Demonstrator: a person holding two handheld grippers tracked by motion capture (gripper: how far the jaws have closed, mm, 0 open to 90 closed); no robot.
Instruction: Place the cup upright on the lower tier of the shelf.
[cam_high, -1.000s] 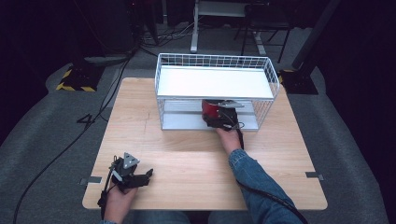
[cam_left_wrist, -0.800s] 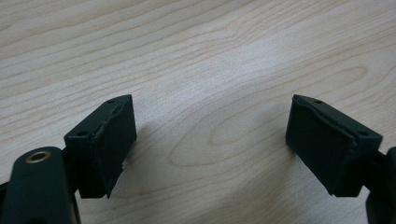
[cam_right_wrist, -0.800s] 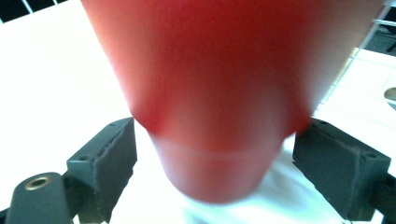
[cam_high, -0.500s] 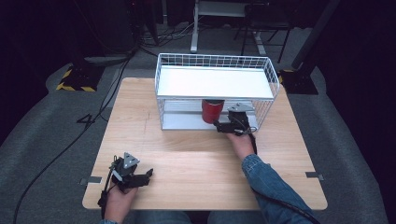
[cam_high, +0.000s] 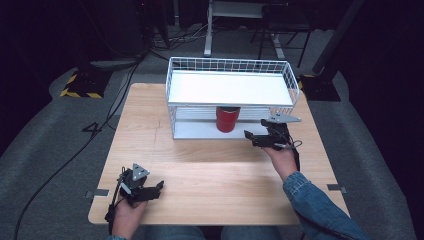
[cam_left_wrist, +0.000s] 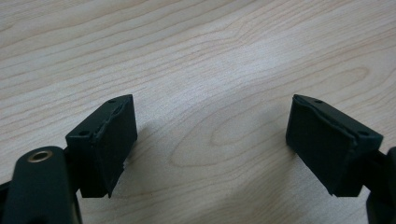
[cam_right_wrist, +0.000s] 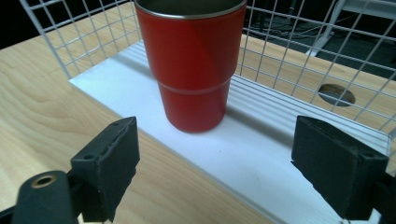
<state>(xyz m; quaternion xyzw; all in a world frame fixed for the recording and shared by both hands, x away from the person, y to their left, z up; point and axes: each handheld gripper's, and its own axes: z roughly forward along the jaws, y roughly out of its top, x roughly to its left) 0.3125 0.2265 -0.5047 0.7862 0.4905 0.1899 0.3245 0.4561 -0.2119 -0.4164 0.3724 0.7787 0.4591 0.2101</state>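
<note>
A: Where is the cup?

B: The red cup (cam_high: 227, 118) stands upright on the lower white shelf (cam_high: 200, 131) of the wire rack (cam_high: 231, 66), near the shelf's front edge and about midway along it. From above, the rack's upper white shelf (cam_high: 227, 88) hides the cup's top. In your right gripper view the cup (cam_right_wrist: 191, 60) sits straight ahead, its metal rim at the top of the frame and wire mesh behind it.

A: And your right tool?

B: Your right gripper (cam_high: 255, 139) is just off the rack's front right, over the table (cam_high: 220, 175), pointing left towards the cup. Its jaws are spread wide with nothing between them. In the right gripper view (cam_right_wrist: 219, 182) the cup stands beyond the jaw tips, apart from both pads, which hang over the shelf's front edge and the wood beside it.

A: Left tool?

B: Your left gripper (cam_high: 159, 186) lies low at the table's near left corner, well apart from the rack. Jaws are parted there too (the left gripper view (cam_left_wrist: 210, 154) has bare wood grain between the two pads, no object). Whether the pads touch the wood I cannot tell; shadows lie close under them.

A: Anything else on the table?

B: A round hole in the wood behind the rack, seen through the mesh (cam_right_wrist: 338, 93).
</note>
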